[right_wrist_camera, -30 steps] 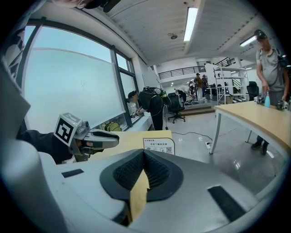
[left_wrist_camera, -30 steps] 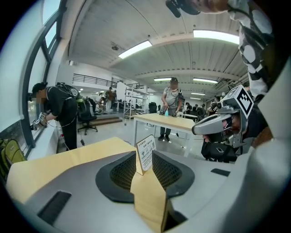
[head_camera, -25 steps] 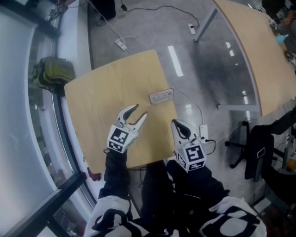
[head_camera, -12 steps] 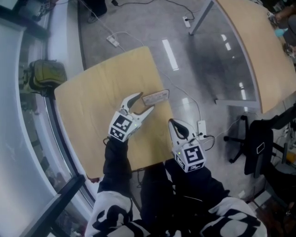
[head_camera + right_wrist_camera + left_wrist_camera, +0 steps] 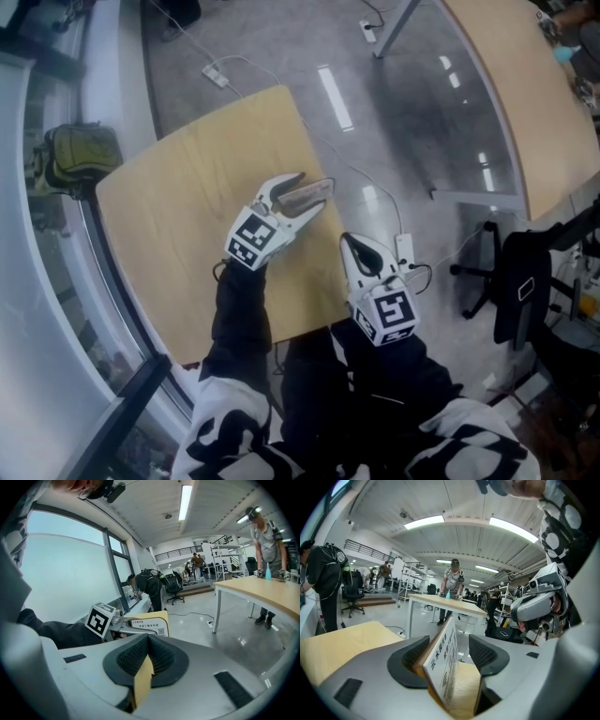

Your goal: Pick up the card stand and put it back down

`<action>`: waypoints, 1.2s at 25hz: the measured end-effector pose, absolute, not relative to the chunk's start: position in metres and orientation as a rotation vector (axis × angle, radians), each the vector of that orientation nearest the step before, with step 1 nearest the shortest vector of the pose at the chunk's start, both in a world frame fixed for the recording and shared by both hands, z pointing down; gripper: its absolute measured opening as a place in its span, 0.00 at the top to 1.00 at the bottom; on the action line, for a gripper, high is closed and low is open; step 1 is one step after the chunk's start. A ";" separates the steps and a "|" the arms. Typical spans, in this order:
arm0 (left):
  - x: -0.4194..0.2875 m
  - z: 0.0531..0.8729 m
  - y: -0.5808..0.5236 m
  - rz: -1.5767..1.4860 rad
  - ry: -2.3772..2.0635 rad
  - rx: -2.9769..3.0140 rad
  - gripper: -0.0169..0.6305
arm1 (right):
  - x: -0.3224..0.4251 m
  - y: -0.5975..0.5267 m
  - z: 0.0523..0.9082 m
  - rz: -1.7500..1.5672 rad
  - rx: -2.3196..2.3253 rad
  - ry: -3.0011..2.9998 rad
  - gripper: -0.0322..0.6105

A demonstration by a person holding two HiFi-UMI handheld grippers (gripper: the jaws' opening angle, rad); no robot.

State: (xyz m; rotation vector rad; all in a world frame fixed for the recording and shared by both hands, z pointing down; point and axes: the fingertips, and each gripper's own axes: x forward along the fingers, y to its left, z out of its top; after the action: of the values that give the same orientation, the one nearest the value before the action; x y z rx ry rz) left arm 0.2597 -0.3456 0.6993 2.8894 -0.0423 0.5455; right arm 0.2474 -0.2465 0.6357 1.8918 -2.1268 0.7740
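Small square wooden surface (image 5: 178, 216) stood beside a window wall, on grey floor (image 5: 412, 122). A larger curved table (image 5: 525, 84) lay upper right, an office chair (image 5: 520, 300) at right. Left tool (image 5: 309, 193) reached over the surface's far right edge, angled slightly down. Its jaws had just been opening and stood wide, with the card stand (image 5: 446, 660) upright between them on the surface, not clamped. Right tool (image 5: 352, 244) hung off the near right edge, jaws together, empty.

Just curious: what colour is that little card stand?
Light wood card stand, white printed face; left gripper view shows best.
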 end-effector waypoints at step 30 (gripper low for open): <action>0.243 0.660 -0.274 0.598 0.078 2.836 0.94 | 0.229 -0.220 0.563 0.729 1.952 -2.208 0.93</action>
State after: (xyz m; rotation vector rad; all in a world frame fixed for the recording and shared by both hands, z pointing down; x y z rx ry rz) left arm 0.2427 -0.2743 0.6600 2.8364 0.0785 0.5977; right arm 0.2293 -0.2203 0.5630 1.9525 -2.2083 0.7292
